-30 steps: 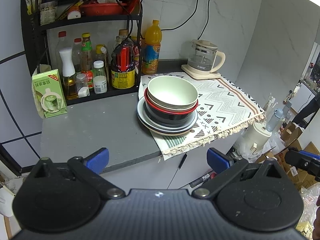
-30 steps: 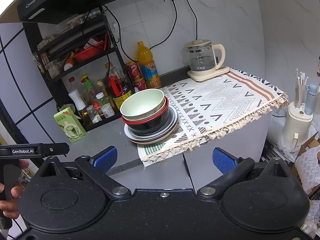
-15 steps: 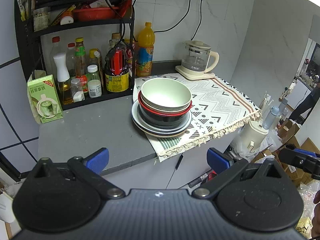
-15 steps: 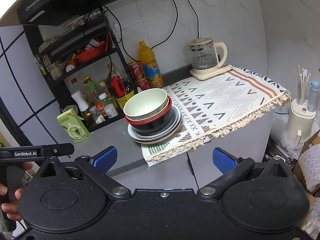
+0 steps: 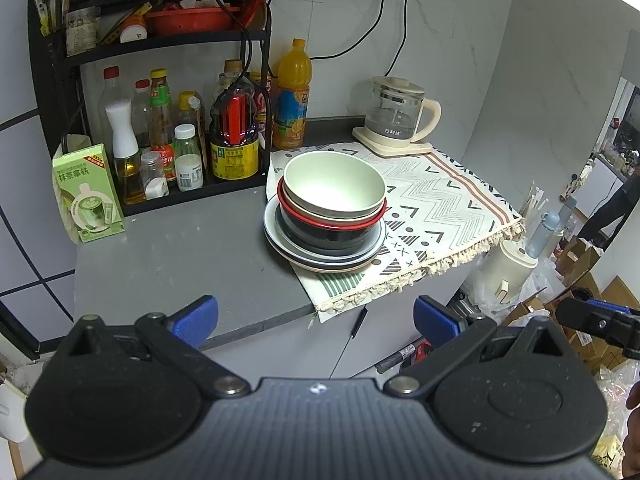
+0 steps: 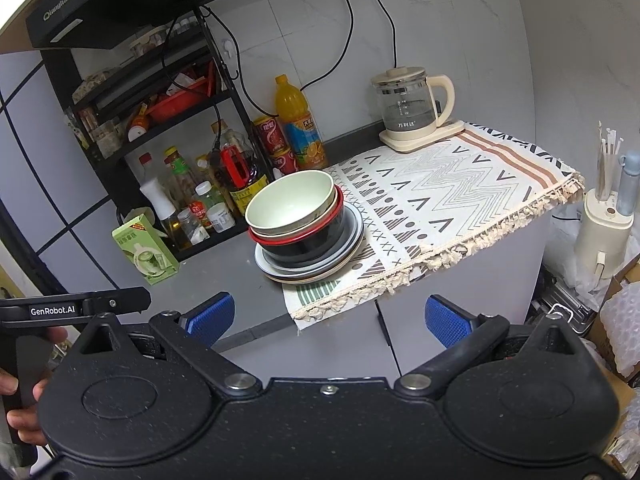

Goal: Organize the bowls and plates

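1. my left gripper [image 5: 316,316] and right gripper [image 6: 328,316] gape wide, holding nothing.
2. ahead – the bowl-and-plate stack [image 5: 326,216] straddles the fringed cloth's edge [image 5: 404,280], bare counter [image 5: 168,264] leftward.
3. i read "genrobot.ai" on the left gripper.

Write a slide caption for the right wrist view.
Open right gripper faces stacked bowls and plates on the counter.

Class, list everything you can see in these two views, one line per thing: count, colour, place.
bowls: at least three, pale green in beige in red-rimmed black, stacked on the plates
plates: several, grey and cream, counter edge
cloth: one, patterned white, counter right
kettle: one, glass and cream, back right
juice bottle: one, orange, by the rack
rack: one, black, back left, holding bottles
carton: one, green, counter left
left gripper: blue pads, open
right gripper: blue pads, open
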Motion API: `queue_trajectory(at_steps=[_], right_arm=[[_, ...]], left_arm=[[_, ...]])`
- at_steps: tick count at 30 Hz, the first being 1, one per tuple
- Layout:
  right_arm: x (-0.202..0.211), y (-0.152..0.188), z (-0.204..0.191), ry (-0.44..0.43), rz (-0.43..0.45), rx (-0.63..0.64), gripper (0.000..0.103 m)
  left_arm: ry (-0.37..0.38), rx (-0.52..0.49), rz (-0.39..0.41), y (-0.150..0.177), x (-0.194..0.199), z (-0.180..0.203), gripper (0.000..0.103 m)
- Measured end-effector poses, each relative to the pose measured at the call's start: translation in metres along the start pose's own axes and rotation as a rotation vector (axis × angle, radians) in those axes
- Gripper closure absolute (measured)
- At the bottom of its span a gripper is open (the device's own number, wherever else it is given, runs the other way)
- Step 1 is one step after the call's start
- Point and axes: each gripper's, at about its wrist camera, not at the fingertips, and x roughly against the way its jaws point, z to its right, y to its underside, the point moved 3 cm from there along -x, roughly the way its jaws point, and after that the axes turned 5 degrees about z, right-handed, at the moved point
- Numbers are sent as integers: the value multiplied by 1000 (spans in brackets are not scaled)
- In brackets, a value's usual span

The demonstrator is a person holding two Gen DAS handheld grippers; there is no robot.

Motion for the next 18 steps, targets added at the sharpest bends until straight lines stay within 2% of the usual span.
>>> queue_trajectory(at_steps=[18], right_arm=[[-9, -7, -12, 2, 2, 44, 1]], left_arm=[[23, -32, 6, -3, -5, 8, 0]])
